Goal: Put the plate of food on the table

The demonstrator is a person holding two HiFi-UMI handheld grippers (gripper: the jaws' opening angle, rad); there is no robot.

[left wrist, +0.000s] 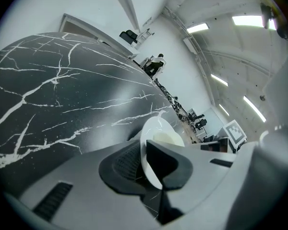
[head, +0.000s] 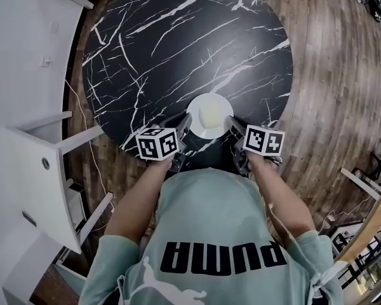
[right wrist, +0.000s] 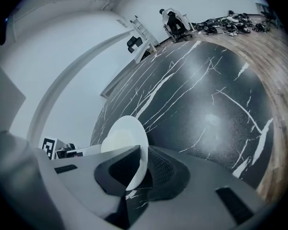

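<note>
A white plate [head: 209, 115] with a pale piece of food [head: 211, 114] on it is at the near edge of the round black marble table [head: 178, 49]. My left gripper [head: 183, 131] is shut on the plate's left rim, and my right gripper [head: 231, 128] is shut on its right rim. In the left gripper view the plate's rim [left wrist: 149, 164] runs between the jaws; in the right gripper view the rim [right wrist: 139, 169] is likewise clamped, with the food [right wrist: 117, 140] pale on top. I cannot tell whether the plate touches the tabletop.
White furniture [head: 32, 170] stands at the left of the table, over a wooden floor [head: 330, 75]. The person's arms and green shirt [head: 216, 234] fill the near side. Chairs [right wrist: 175, 23] and a dark figure stand far behind the table.
</note>
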